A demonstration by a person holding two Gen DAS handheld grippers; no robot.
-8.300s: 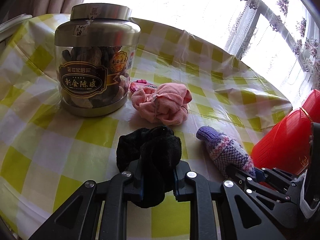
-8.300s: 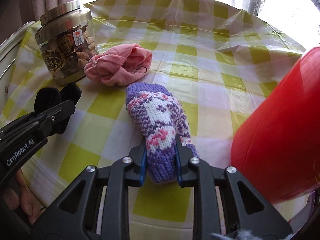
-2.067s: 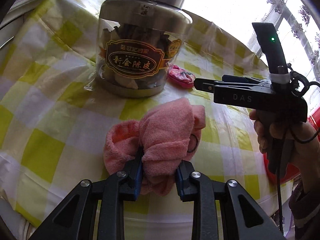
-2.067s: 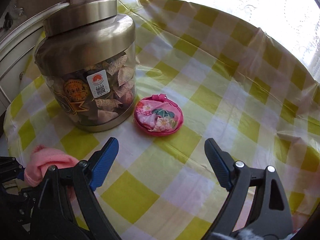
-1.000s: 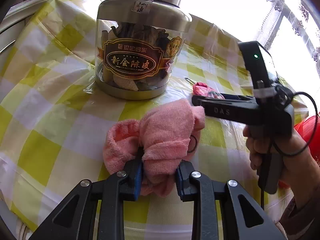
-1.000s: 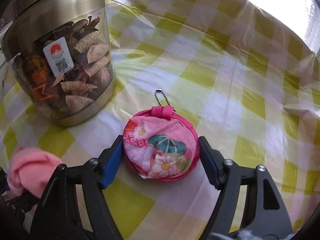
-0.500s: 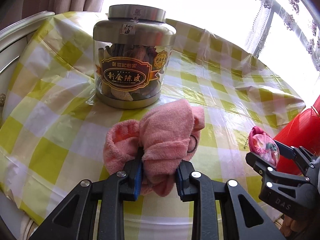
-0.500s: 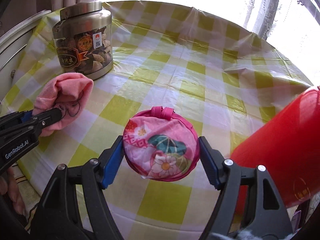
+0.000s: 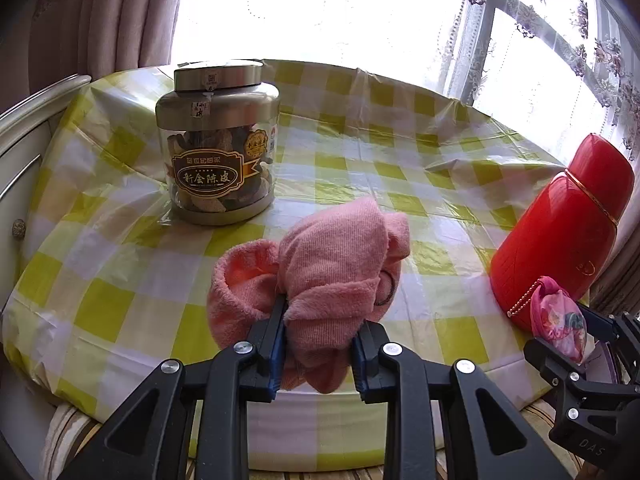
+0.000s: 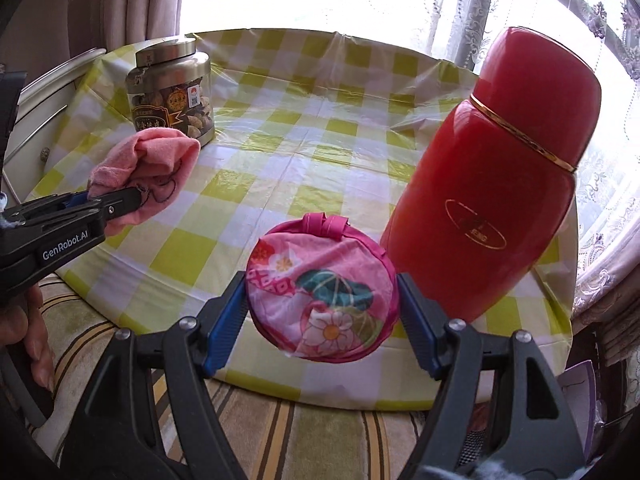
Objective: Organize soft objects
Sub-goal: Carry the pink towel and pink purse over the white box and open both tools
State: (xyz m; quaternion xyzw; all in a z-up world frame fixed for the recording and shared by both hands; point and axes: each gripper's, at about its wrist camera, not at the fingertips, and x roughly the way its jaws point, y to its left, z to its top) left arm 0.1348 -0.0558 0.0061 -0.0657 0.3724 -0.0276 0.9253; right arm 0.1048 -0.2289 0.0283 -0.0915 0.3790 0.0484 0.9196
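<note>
My left gripper point(image 9: 318, 350) is shut on a bunched pink towel point(image 9: 324, 268), held in the air over the near edge of the table. The same pink towel point(image 10: 148, 164) and the left gripper point(image 10: 120, 204) show at the left of the right wrist view. My right gripper point(image 10: 322, 312) is shut on a round pink floral pouch point(image 10: 320, 292), its blue pads pressing both sides, lifted above the table's near edge beside the red flask. In the left wrist view the pouch point(image 9: 558, 324) hangs at the far right with its bead chain dangling.
A big jar point(image 9: 220, 144) with a metal lid stands at the back left of the yellow-checked tablecloth point(image 9: 120, 264). A tall red flask point(image 10: 500, 200) stands at the right. A striped cushion point(image 10: 280, 420) lies below the table edge. A hand point(image 10: 36, 344) grips the left tool.
Both grippers have pulled back and risen from the table. The right one lifted the pouch from beside the jar and carried it toward the red flask. The towel stays gripped.
</note>
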